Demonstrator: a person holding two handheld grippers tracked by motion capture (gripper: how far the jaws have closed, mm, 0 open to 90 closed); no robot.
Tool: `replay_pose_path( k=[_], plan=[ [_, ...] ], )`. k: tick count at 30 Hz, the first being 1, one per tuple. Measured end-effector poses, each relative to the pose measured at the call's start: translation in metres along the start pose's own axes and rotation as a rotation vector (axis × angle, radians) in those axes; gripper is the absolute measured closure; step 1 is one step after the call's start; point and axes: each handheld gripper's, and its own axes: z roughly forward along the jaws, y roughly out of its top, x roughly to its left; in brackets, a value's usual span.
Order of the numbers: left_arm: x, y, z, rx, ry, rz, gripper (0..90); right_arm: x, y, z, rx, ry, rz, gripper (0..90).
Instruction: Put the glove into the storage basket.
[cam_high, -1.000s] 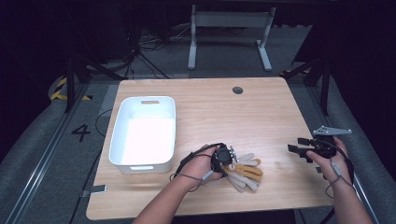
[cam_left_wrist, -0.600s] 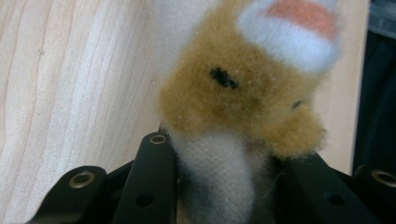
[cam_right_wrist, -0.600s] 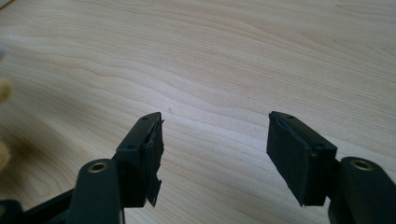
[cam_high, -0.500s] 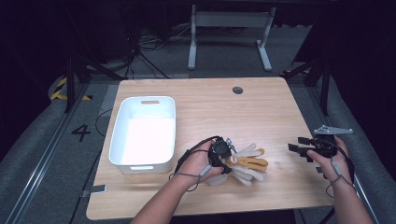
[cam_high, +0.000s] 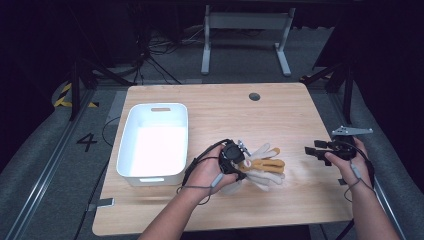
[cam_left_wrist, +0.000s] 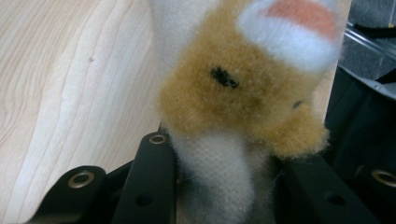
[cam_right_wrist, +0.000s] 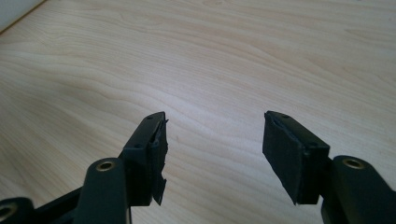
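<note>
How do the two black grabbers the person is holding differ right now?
The left gripper is clamped on a fluffy tan-and-white soft toy near the white bin, while the right gripper holds nothing. The left gripper's jaws press the toy's white fabric; the right gripper's stand apart over bare wooden table, having just narrowed slightly. Both have two black jaws and a trailing cable.

Overhead light brightens the wooden table (cam_high: 215, 107); surrounding floor stays dark. White bin (cam_high: 152, 141) glares. Plush toy (cam_left_wrist: 243, 93) close-up is blurred.
</note>
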Motion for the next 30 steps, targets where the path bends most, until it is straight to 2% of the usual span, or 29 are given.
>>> replay_pose_path(
  k=[6, 7, 9, 12, 16, 27, 30],
  plan=[
    [0.003, -0.004, -0.02, -0.034, 0.011, -0.064, 71.5, 0.002, 0.011, 0.01, 0.011, 0.008, -0.004, 41.2],
    [0.004, -0.005, -0.023, -0.042, 0.011, -0.086, 71.5, 0.002, 0.013, 0.011, 0.008, 0.008, -0.002, 41.2],
    [0.006, -0.006, -0.029, -0.037, 0.015, -0.109, 71.5, 0.003, 0.015, 0.014, 0.014, 0.012, -0.005, 41.2],
    [0.009, -0.007, -0.038, -0.031, 0.046, -0.142, 71.5, 0.003, 0.018, 0.018, 0.022, 0.016, -0.005, 41.1],
    [0.016, -0.009, -0.049, -0.035, 0.057, -0.198, 71.5, 0.005, 0.019, 0.022, 0.032, 0.021, -0.008, 41.2],
    [0.037, -0.008, -0.069, -0.018, 0.108, -0.367, 71.5, 0.004, 0.015, 0.019, 0.034, 0.019, -0.004, 41.2],
    [0.044, -0.007, -0.072, -0.037, 0.122, -0.384, 71.5, 0.003, 0.013, 0.015, 0.032, 0.016, 0.003, 41.1]
  ],
)
